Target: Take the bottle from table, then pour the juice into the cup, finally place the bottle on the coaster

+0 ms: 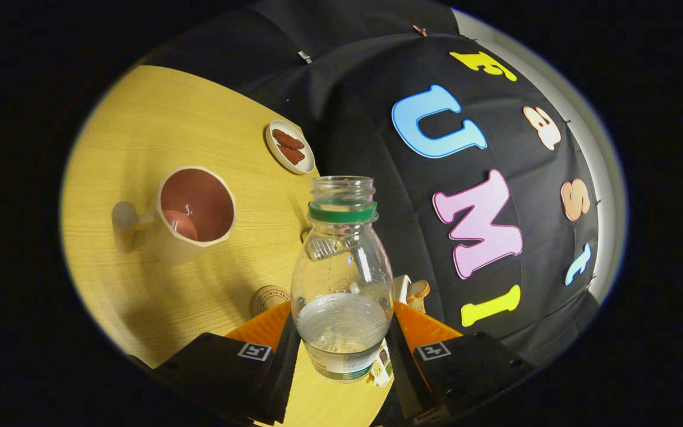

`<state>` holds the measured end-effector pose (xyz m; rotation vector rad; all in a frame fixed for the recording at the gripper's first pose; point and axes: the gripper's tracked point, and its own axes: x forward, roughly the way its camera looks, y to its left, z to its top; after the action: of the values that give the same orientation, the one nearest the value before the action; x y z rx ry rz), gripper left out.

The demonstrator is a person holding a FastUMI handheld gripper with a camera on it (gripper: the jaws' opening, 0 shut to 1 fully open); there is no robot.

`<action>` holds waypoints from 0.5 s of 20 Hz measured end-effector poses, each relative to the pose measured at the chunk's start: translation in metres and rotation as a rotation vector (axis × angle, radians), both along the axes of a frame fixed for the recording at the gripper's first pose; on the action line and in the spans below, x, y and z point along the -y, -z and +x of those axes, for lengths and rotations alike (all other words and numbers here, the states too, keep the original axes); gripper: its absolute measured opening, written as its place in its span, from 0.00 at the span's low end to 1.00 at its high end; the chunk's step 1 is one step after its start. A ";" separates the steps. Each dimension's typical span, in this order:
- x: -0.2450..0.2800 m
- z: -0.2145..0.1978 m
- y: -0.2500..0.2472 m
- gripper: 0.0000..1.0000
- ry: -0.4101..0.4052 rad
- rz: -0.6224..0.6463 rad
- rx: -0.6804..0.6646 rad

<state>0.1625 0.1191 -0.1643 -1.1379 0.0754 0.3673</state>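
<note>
Fingers point(341, 347) clamped on bottle point(342, 279)

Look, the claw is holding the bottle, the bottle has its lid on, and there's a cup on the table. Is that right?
Not quite. The bottle has no lid: its mouth is open above the green ring, as the gripper view shows. The rest holds: the claw is holding the bottle, both fingers pressed on its sides, and a cup stands on the table beyond them.

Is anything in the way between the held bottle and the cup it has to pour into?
Nothing visible. The gripper is shut on the bottle, lifted and uncapped. Between it and the cup lies bare table; the coaster and the plate sit off that line.
</note>
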 end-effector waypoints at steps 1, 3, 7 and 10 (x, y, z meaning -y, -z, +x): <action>-0.002 0.001 0.002 0.73 -0.009 -0.020 0.003; -0.006 0.000 0.005 0.73 -0.030 -0.054 0.007; -0.014 0.004 0.013 0.73 -0.076 -0.137 0.022; -0.019 0.007 0.021 0.73 -0.103 -0.189 0.025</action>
<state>0.1697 0.1381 -0.1849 -1.3363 0.0298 0.4445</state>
